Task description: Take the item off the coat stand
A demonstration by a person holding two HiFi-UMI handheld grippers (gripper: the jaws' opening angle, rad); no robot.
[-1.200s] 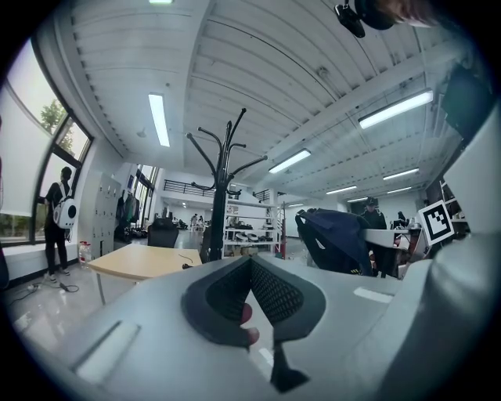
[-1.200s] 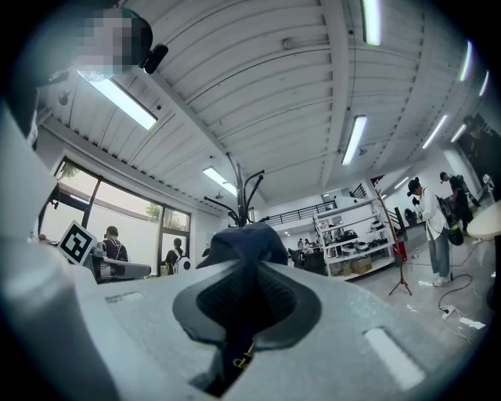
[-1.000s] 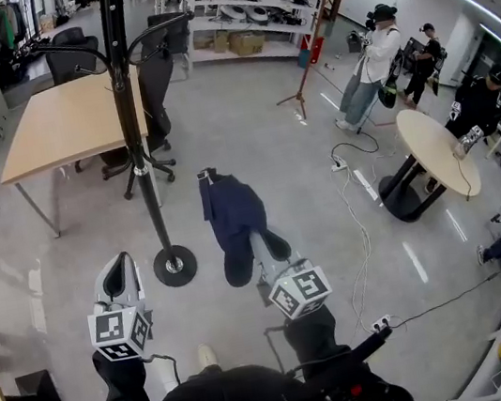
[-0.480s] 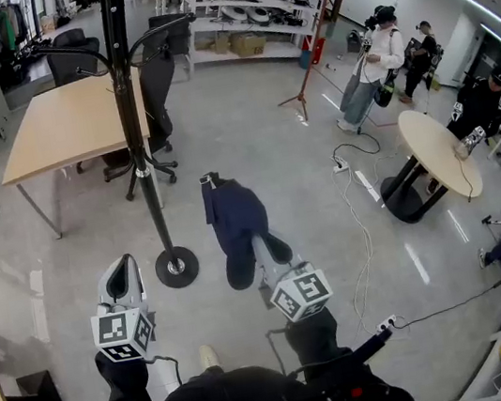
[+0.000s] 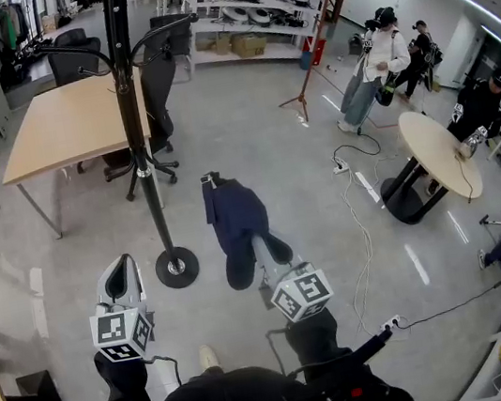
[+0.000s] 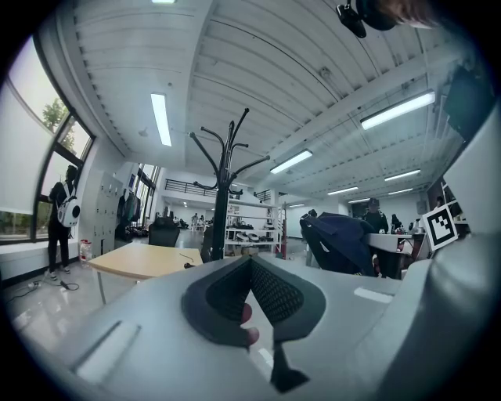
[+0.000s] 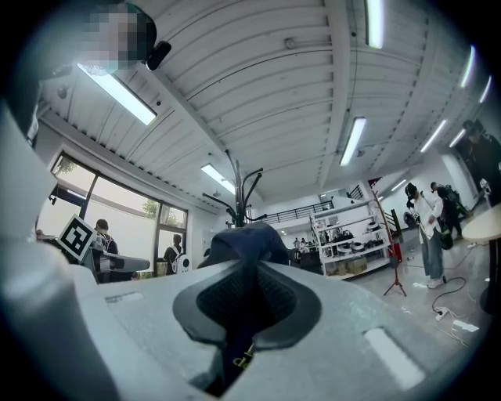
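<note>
Change: Almost nothing has shifted in the last second. Both grippers and the navy jacket (image 5: pixel 233 219) sit where they were. Only the people (image 5: pixel 378 64) walking at the far right of the room have moved a little.
Right gripper (image 5: pixel 259 241): closed on the navy jacket. Cloth is pinched between its pads, a fold is bunched over the tips, and a strip of fabric trails down through the gap behind them.
Left gripper (image 5: pixel 124 260): jaws together with nothing in them, held level just left of the stand's round base (image 5: pixel 176 267).
Jacket's place: it hangs from the right gripper, to the right of the coat stand (image 5: pixel 129 110) and clear of its pole. No hook touches it.
Coat stand: upright. The hooks that show in the left gripper view are bare.
Meaning for the task: the jacket looks already lifted off, so the removal itself seems done. The stillness reads as a steady hold after the lift rather than a step in progress.
What remains: probably only carrying the jacket away or setting it down.
Risk: the grip is on a soft fold of cloth, which could slide out if swung.
</note>
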